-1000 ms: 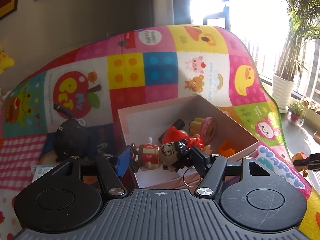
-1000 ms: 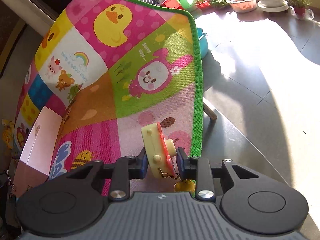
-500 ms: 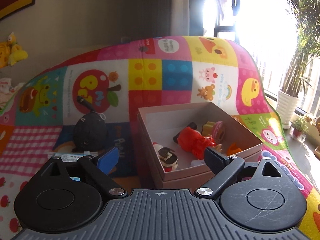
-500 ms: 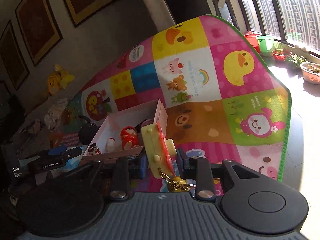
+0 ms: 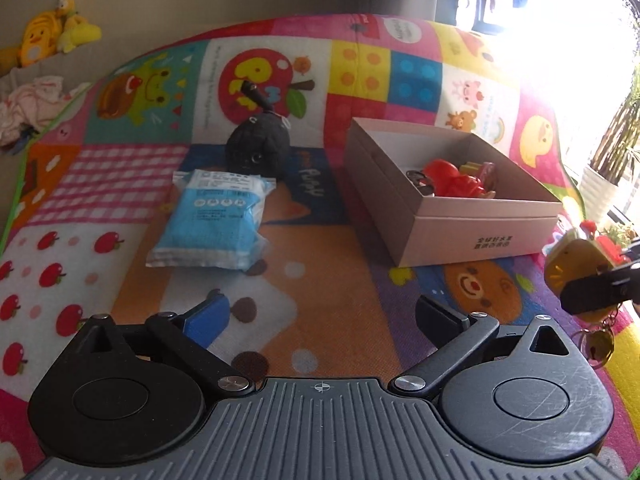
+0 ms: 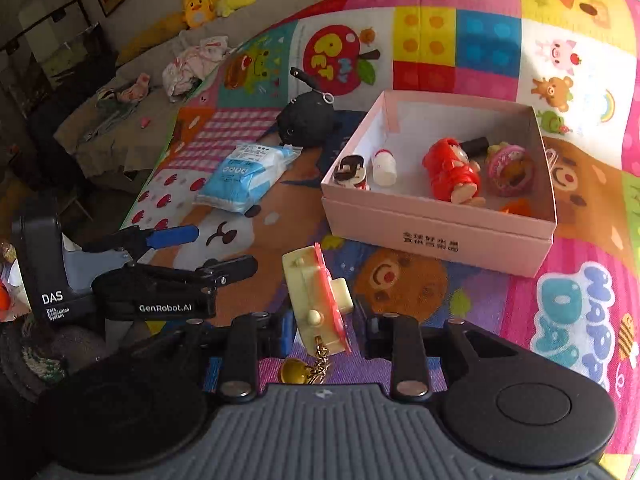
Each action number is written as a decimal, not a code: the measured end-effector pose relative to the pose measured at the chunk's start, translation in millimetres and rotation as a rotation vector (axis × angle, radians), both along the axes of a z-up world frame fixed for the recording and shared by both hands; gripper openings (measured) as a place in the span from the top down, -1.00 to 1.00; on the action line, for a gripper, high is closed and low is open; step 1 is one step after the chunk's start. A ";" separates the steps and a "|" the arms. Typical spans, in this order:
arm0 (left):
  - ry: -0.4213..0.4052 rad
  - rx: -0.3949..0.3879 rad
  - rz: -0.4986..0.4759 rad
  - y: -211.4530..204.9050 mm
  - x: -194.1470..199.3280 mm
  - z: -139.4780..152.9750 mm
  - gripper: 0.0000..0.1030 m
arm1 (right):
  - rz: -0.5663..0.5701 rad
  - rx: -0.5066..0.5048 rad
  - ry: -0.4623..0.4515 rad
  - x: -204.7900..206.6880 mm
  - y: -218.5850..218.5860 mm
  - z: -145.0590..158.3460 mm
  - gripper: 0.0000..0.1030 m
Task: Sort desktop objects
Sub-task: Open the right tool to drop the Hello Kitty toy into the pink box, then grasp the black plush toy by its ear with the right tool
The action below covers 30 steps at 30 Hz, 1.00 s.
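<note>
Cream toy camera [image 6: 316, 300] pinched in right gripper [image 6: 320, 326]; left gripper [image 5: 320, 312] spread, empty.

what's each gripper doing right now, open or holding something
Left gripper: open, nothing between its fingers; they have just been opening.
Right gripper: shut on the keychain toy.

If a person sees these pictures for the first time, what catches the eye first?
The bright cartoon play mat fills the scene. On it, right of centre, stands an open pink box with a red toy figure inside. Nearest the camera, the right gripper clamps a cream and red keychain toy.
</note>
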<state>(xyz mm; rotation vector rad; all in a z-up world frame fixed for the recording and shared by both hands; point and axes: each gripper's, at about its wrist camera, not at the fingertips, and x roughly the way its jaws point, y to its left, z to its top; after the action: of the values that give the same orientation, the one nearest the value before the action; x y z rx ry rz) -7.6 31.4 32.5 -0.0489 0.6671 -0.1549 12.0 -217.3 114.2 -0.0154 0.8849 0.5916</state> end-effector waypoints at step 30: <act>-0.117 -0.090 0.163 43.6 13.9 -21.0 -1.00 | -0.105 -0.074 0.011 227.5 167.8 1.3 -0.88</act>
<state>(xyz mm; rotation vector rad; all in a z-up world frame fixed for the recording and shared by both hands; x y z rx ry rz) 6.3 75.0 11.5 -0.1791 0.5369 -0.0308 239.6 -49.5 115.5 -0.0328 0.9127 0.4611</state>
